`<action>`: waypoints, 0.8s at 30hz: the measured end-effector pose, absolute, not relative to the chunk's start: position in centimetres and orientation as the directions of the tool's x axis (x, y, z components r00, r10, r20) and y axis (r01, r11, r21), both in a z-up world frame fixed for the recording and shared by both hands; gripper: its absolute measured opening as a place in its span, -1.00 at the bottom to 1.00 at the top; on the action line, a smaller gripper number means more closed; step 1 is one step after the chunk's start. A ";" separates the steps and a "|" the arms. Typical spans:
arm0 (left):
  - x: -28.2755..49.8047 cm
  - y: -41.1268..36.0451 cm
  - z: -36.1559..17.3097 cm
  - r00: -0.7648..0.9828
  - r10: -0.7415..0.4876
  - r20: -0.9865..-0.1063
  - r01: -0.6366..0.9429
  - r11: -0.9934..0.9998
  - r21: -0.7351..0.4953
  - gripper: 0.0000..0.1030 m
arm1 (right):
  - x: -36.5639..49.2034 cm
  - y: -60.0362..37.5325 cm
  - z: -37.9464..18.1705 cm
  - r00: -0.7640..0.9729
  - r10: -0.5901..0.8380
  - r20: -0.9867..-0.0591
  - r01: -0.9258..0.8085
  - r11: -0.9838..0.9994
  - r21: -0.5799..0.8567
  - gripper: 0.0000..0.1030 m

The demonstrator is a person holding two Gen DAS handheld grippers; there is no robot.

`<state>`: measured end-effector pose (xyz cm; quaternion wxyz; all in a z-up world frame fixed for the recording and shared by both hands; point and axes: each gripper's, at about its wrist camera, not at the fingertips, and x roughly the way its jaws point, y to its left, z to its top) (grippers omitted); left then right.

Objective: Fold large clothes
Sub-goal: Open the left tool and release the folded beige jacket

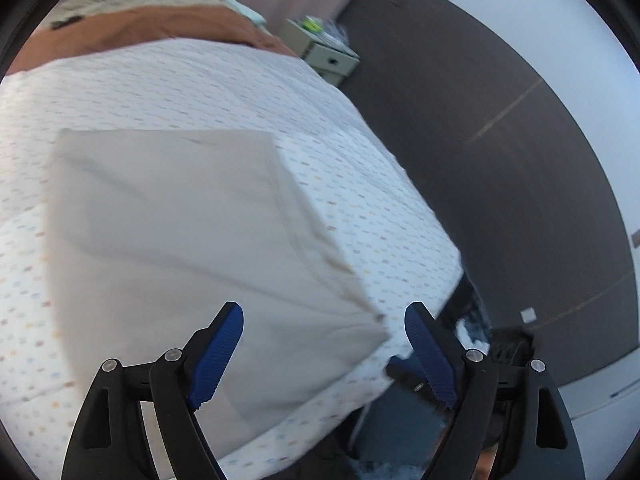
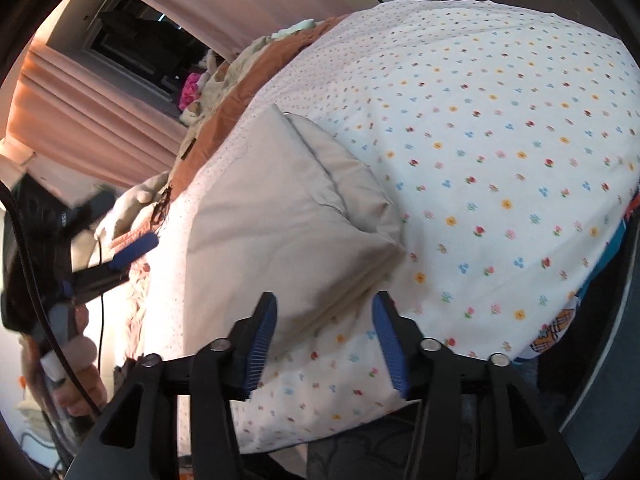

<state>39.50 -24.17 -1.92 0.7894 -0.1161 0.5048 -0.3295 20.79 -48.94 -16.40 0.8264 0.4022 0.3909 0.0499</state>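
Observation:
A folded beige garment [image 1: 180, 232] lies flat on the flower-print bed sheet [image 1: 360, 200], near the bed's edge. My left gripper [image 1: 324, 312] hovers over the garment's near corner, its blue pads [image 1: 218, 352] wide apart and touching nothing. In the right wrist view the same garment [image 2: 280, 216] shows stacked layers with a seamed edge. My right gripper [image 2: 325, 300] stands open above its near edge, the cloth lying between the jaws but not pinched. The left gripper [image 2: 134, 250] also shows at the left of that view, held by a hand [image 2: 80, 364].
An orange blanket [image 1: 140, 32] and soft toys [image 2: 208, 80] lie at the head of the bed. A pale nightstand [image 1: 324, 56] stands beside it on dark floor [image 1: 500, 160]. Pink curtains [image 2: 100, 120] hang behind. The bed edge [image 1: 452, 280] drops off close to the garment.

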 end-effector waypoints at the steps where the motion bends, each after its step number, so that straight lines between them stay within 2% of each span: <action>1: 39.7 -23.2 -2.2 0.288 -0.625 -0.726 0.390 0.769 -0.507 0.63 | 21.2 -48.9 -16.5 0.688 0.398 -0.606 0.234 0.669 0.706 0.01; 7: 38.5 -17.4 -3.3 0.363 -0.578 -0.731 0.297 0.816 -0.497 0.63 | 23.1 -49.0 -17.5 0.676 0.404 -0.616 0.260 0.652 0.713 -0.03; 11: 37.5 -14.2 -4.8 0.406 -0.523 -0.749 0.226 0.852 -0.472 0.63 | 24.2 -49.3 -18.3 0.670 0.394 -0.629 0.277 0.654 0.704 -0.59; 14: 36.7 -12.8 -5.9 0.422 -0.475 -0.772 0.179 0.879 -0.442 0.63 | 24.2 -49.6 -19.0 0.677 0.382 -0.629 0.288 0.649 0.704 -0.76; 18: 35.7 -10.6 -8.0 0.407 -0.466 -0.786 0.122 0.880 -0.459 0.63 | 23.8 -49.3 -20.1 0.666 0.356 -0.656 0.330 0.648 0.687 -0.81; 21: 35.3 -10.1 -9.3 0.392 -0.454 -0.800 0.104 0.886 -0.453 0.54 | 23.6 -49.3 -20.3 0.659 0.363 -0.659 0.326 0.653 0.684 -0.81; 23: 35.4 -9.7 -10.2 0.381 -0.456 -0.804 0.084 0.883 -0.462 0.48 | 23.5 -49.7 -19.6 0.657 0.367 -0.659 0.317 0.658 0.683 -0.77; 24: 35.6 -9.5 -10.5 0.380 -0.456 -0.805 0.070 0.882 -0.467 0.44 | 23.4 -50.0 -19.3 0.659 0.358 -0.662 0.315 0.667 0.675 -0.64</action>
